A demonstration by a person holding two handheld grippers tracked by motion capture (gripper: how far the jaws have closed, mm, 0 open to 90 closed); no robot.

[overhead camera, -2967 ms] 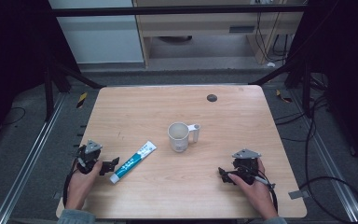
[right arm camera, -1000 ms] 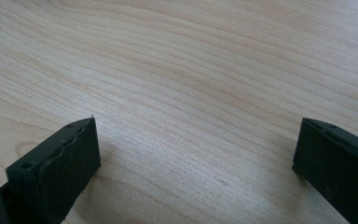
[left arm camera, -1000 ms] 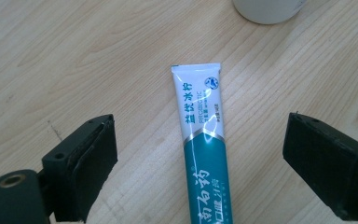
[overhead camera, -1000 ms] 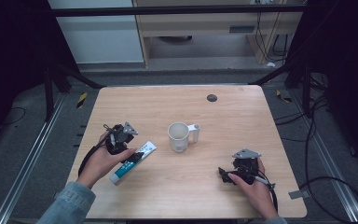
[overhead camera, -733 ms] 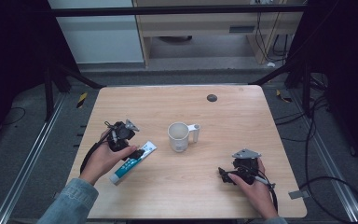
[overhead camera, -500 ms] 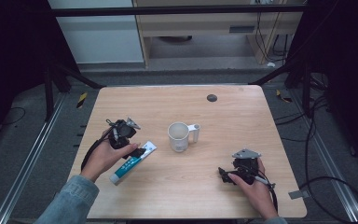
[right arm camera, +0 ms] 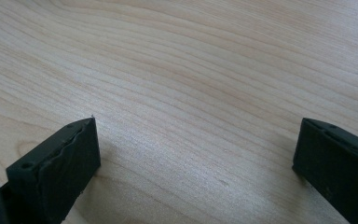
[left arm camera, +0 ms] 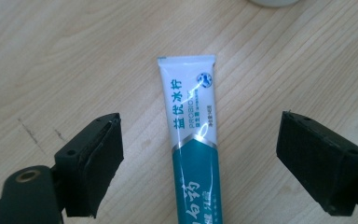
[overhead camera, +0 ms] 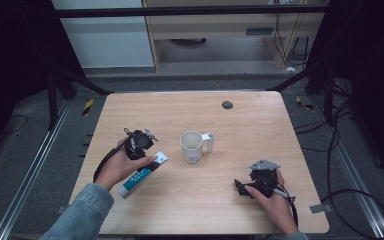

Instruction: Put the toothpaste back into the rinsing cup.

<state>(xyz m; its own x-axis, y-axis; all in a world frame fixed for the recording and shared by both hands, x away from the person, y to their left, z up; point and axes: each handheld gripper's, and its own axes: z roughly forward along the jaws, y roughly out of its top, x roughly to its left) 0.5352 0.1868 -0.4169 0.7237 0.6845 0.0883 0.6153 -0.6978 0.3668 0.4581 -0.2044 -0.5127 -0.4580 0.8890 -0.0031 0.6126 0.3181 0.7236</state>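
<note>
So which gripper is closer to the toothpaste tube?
The left. The left gripper hangs right over the tube, jaws open either side of it. The right gripper rests far off, past the mug.

One toothpaste tube [overhead camera: 142, 173], one mug [overhead camera: 193, 146].

We see a white mug [overhead camera: 192, 146] standing upright near the middle of the wooden table [overhead camera: 260, 125], its handle pointing to the right in the high view. A small dark round spot [overhead camera: 227, 105] sits on the tabletop near the far edge. Beyond the table we see a light cabinet [overhead camera: 107, 40] and cables [overhead camera: 352, 150] on the floor.
</note>
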